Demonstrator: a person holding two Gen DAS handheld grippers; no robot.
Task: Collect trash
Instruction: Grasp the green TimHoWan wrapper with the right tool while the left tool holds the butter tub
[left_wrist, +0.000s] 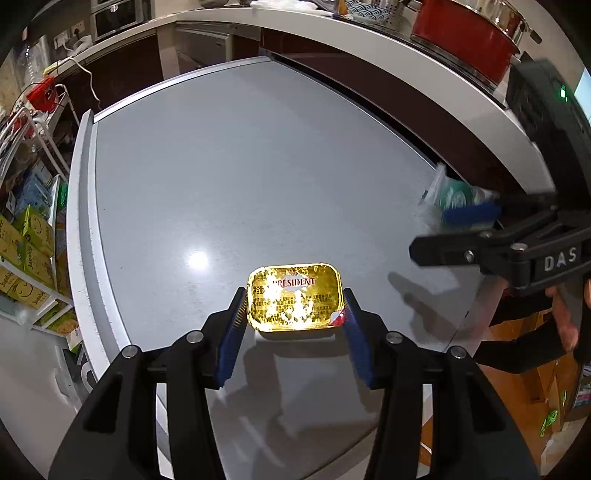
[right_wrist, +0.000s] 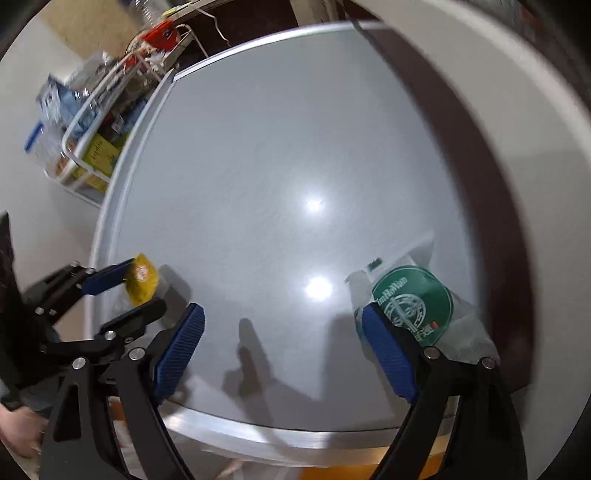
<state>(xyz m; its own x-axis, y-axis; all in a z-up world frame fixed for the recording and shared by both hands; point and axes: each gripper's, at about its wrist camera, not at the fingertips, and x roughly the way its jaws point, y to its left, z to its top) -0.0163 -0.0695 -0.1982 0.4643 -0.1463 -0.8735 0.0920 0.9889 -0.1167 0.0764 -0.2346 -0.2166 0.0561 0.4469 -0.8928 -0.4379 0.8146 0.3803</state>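
Gold foil butter tub (left_wrist: 294, 295) is sitting clamped between the left gripper's (left_wrist: 294, 308) blue pads near the bench's (left_wrist: 229, 155) near edge. The right gripper (right_wrist: 282, 339) is angling steeply downward, jaws spread wide and gripping nothing, beside a clear green-labelled wrapper (right_wrist: 413, 299) at the bench's right edge.

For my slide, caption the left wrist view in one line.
Left gripper clamps a gold butter tub on the grey table; the open right gripper nears a clear plastic bag.
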